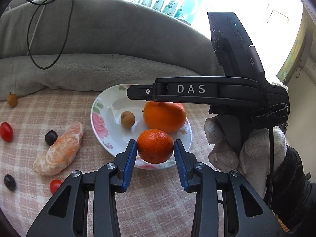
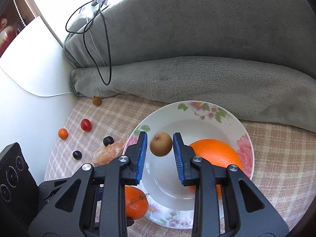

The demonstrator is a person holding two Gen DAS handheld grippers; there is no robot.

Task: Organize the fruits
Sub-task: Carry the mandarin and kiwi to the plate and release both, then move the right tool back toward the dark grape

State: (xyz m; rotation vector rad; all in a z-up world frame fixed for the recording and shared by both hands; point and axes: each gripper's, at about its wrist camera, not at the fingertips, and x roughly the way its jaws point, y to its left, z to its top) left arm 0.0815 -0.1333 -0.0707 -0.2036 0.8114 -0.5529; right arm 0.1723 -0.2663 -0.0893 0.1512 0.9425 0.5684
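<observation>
Left hand-held gripper [image 1: 155, 147] clamps the tangerine [image 1: 155, 146] over the plate's rim [image 1: 94, 116]; right hand-held gripper [image 2: 160, 146] spread apart around the longan [image 2: 161, 143].

We see a mandarin [image 1: 155, 146] over the plate [image 1: 102, 136] rim; an orange [image 1: 165, 116] and a longan [image 1: 127, 119] lie inside.

1. A checked pink-and-cream cloth [image 2: 276, 148] covers the surface.
2. A grey plush blanket [image 2: 197, 39] lies bunched along the cloth's far edge (folded into two thick rolls).
3. A black cable [image 2: 107, 39] loops down over the blanket's left end.
4. A white panel [image 2: 29, 63] stands at the left.
</observation>
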